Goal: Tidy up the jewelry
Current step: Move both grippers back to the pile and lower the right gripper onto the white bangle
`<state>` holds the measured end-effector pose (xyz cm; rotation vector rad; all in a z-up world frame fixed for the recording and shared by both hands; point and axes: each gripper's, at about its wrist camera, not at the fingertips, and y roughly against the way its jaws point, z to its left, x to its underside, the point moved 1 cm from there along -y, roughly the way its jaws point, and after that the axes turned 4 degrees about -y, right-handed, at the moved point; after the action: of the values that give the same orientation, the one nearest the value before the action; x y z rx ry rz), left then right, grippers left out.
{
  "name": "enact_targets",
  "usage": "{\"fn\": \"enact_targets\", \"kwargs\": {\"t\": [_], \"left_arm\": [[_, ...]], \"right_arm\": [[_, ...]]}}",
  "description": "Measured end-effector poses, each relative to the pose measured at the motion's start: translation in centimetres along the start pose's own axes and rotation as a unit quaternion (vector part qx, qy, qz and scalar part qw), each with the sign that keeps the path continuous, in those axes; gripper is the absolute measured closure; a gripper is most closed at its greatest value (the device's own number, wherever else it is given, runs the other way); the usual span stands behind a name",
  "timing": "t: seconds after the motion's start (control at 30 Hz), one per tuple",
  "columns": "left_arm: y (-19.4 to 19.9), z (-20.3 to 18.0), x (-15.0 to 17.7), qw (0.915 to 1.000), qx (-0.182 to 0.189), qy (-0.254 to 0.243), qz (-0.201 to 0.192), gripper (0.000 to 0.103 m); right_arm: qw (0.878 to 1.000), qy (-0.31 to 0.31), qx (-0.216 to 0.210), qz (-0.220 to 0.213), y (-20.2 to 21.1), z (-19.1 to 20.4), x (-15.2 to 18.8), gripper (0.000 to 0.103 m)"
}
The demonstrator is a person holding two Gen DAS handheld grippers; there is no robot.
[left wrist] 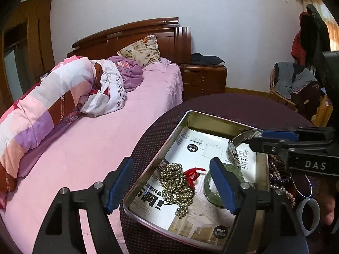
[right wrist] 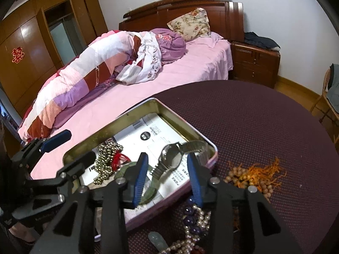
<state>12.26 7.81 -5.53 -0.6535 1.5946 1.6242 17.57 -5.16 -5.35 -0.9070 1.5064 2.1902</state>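
The counter [right wrist: 254, 114], draped in a dark dotted cloth, carried a metal tin [right wrist: 191, 135] lined with printed paper. Inside lay a gold bead necklace [left wrist: 178, 188], a green bangle [left wrist: 209, 188] and a silver watch [right wrist: 172, 158]. The left tool [left wrist: 171, 182] stood wide open over the tin's near edge, gripping nothing. The right tool [right wrist: 167, 175] was partly open above the watch, its pads clear of it.

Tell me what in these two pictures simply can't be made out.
- Silver metal wristwatch: left wrist view, the right gripper hides its face.
- Green stone bangle: both views, a blue finger covers part of the ring.
- Pearl and purple bead strands: right wrist view, cut off by the bottom edge.
- Printed paper lining the metal tin: text too small to read.
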Motion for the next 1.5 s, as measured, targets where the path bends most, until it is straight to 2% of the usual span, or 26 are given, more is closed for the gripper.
{"fn": "enact_targets", "kwargs": {"t": [0.2,0.33,0.47,0.8,1.17,1.5], "left_arm": [[-0.1,0.1,0.4,1.0000,-0.005,0.007,0.004,0.028],[-0.1,0.0,0.6,0.9999,-0.009,0.011,0.009,0.028],[0.3,-0.1,1.0,0.9998,-0.009,0.019,0.008,0.028],[2.7,-1.8,2.0,0.9999,-0.004,0.016,-0.003,0.027],[5.1,-4.7,3.6,0.9999,0.009,0.006,-0.004,0.027],[4.5,-6.1,4.9,0.9998,0.010,0.001,0.014,0.027]], "right_arm": [[1.000,-0.010,0.006,-0.001,0.6,-1.0,0.8,0.052],[1.000,-0.016,0.010,0.000,1.3,-1.7,1.4,0.050],[1.000,-0.024,0.015,-0.003,2.5,-2.6,2.1,0.036],[0.999,-0.043,0.021,-0.008,6.9,-3.9,6.1,0.022],[0.998,-0.058,0.030,0.001,9.1,-4.4,10.7,0.011],[0.998,-0.058,0.025,0.018,7.7,-3.7,12.2,0.011]]}}
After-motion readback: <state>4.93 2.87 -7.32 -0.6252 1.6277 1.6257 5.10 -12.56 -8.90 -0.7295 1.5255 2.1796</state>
